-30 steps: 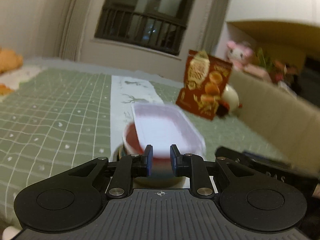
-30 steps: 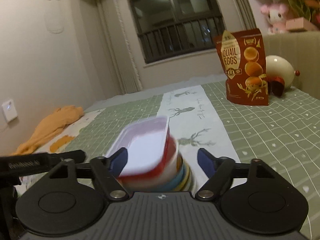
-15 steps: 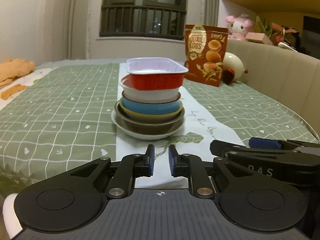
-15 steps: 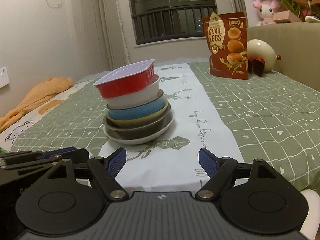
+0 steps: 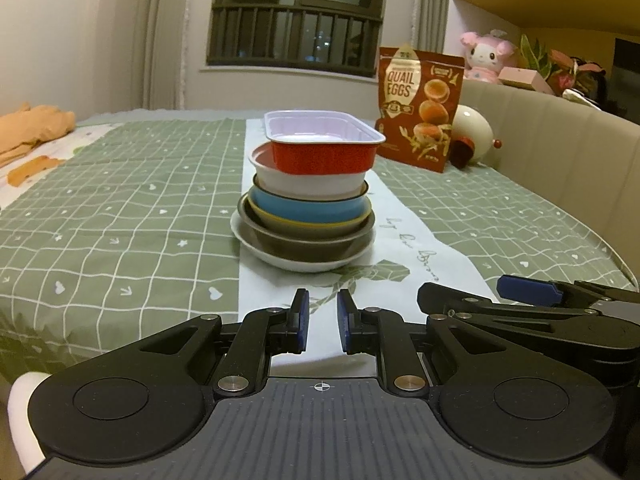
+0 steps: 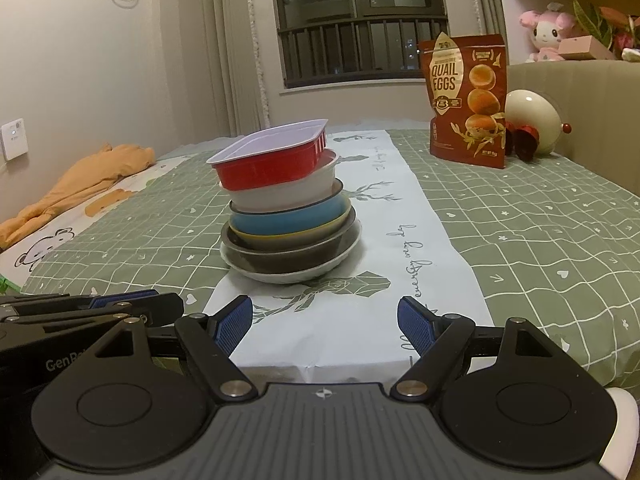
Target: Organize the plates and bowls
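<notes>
We see the stack of bowls [image 5: 306, 208] straight ahead of both claws on the bench [image 5: 120, 220], with our left claw [image 5: 321, 326] nearly shut, our right claw [image 6: 325, 326] wide, both holding nothing.

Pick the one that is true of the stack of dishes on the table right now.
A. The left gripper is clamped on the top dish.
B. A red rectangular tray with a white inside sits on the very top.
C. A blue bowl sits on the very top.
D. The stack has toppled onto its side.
B: the red rectangular tray tops the upright stack, above the white bowl and blue bowl; the left gripper holds nothing.
</notes>
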`<state>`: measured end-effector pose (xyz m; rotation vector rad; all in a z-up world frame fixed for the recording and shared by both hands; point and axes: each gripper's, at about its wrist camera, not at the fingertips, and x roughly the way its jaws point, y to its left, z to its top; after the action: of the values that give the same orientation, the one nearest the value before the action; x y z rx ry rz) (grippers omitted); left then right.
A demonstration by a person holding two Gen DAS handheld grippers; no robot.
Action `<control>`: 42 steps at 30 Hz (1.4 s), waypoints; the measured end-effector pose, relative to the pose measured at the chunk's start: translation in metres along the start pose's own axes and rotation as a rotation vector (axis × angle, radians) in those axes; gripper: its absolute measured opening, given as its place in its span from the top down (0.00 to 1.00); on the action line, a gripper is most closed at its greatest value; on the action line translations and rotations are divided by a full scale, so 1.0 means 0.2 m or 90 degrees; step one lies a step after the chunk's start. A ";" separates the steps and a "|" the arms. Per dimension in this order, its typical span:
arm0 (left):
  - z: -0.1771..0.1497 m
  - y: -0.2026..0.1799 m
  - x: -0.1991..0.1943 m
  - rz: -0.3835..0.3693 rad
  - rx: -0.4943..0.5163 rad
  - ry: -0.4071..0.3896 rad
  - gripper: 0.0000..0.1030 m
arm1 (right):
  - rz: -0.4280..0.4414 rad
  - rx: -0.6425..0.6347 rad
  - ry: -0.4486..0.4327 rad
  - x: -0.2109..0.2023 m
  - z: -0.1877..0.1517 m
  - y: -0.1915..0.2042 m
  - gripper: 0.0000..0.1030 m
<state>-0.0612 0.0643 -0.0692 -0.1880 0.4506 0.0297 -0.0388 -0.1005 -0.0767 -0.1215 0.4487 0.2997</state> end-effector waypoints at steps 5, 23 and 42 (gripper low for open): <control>0.00 0.00 0.00 0.001 -0.001 0.000 0.83 | 0.000 0.000 0.000 0.00 0.00 0.00 0.22; -0.01 0.01 0.01 0.003 -0.003 0.008 0.83 | 0.002 -0.001 0.005 0.00 -0.01 0.00 0.22; -0.02 0.01 0.00 0.007 -0.003 0.012 0.83 | 0.002 0.002 0.008 0.01 -0.02 -0.01 0.22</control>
<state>-0.0622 0.0647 -0.0731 -0.1903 0.4709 0.0394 -0.0386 -0.1018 -0.0805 -0.1199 0.4618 0.3013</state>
